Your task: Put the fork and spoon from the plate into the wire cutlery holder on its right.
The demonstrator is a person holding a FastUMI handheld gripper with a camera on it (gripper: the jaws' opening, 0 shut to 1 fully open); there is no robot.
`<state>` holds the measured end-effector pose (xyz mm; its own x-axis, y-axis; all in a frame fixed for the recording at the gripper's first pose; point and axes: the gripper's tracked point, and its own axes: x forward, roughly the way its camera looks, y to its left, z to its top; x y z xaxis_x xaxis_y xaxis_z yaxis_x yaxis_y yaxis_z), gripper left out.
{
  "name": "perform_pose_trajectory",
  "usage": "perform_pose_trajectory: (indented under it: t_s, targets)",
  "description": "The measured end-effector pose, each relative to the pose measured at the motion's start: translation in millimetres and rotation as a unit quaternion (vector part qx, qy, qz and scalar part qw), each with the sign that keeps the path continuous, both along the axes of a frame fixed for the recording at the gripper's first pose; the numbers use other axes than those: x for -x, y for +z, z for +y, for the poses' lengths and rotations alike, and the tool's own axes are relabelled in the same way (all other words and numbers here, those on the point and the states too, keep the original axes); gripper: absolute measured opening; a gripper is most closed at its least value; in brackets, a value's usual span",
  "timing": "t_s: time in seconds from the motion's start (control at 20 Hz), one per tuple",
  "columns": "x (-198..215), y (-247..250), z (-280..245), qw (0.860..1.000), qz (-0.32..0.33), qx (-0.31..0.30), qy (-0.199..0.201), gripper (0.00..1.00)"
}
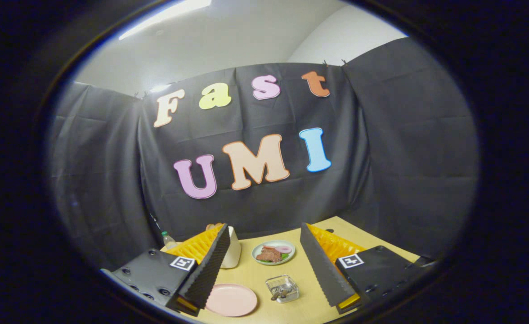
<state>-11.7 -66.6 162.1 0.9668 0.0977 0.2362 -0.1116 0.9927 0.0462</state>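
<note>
My gripper [263,228] is open and raised above the wooden table [309,310], with nothing between its fingers. Below and between the fingers stands the small wire cutlery holder [282,288]; some metal and brownish pieces show inside it, too small to tell apart. To the holder's left lies a pink plate [232,300], partly hidden by the left finger [208,265]. The part of the plate that shows is bare. Both plate and holder lie well below the fingertips.
Beyond the holder sits a pale plate of food [273,252]. A white container [234,253] stands behind the left finger, and a small bottle [168,240] stands further left by the wall. The black cloth wall closes the table's far side.
</note>
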Motion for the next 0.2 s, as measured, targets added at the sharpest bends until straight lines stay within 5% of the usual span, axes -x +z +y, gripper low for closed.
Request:
perform_pose_trajectory:
  t_s: [0.2]
  targets:
    - [-3, 10, -16, 1.000, -0.009, 0.003, 0.008, 0.99]
